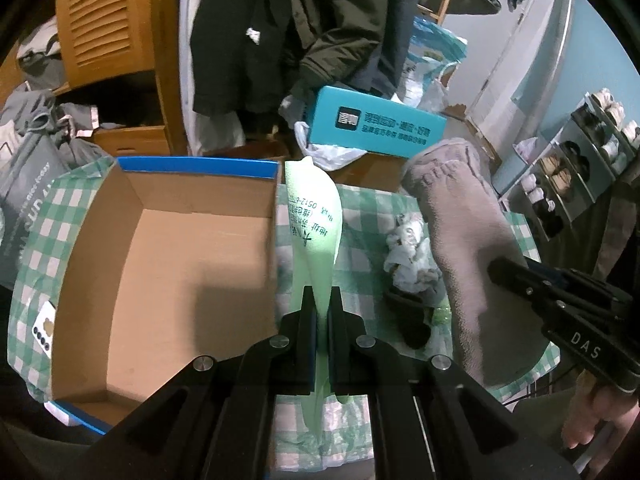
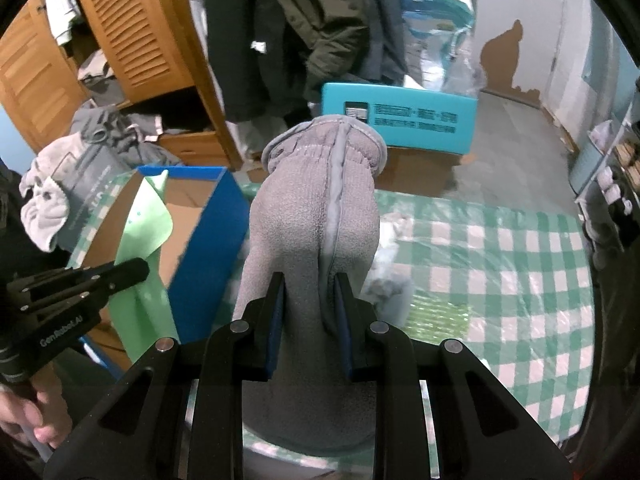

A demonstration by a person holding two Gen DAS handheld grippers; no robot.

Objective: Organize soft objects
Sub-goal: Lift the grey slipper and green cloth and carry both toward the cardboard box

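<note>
My left gripper (image 1: 322, 294) is shut on a thin light-green cloth (image 1: 318, 216) with printed writing, held up just right of an open cardboard box (image 1: 168, 280) with blue outer walls. My right gripper (image 2: 310, 280) is shut on a thick grey fleece glove (image 2: 316, 208), its cuff pointing away from me. In the left wrist view the grey glove (image 1: 460, 232) hangs at the right with the right gripper (image 1: 504, 274) clamped on it. In the right wrist view the left gripper (image 2: 136, 270) holds the green cloth (image 2: 146, 216) over the blue box (image 2: 208, 248).
A green-and-white checked cloth (image 2: 500, 264) covers the table. A crumpled white item (image 1: 412, 256) and a dark item (image 1: 412, 316) lie beside the glove. A teal box (image 1: 376, 124) stands behind, with hanging coats (image 1: 288, 28), a wooden cabinet (image 1: 108, 20) and a phone (image 1: 42, 330) at the table's left.
</note>
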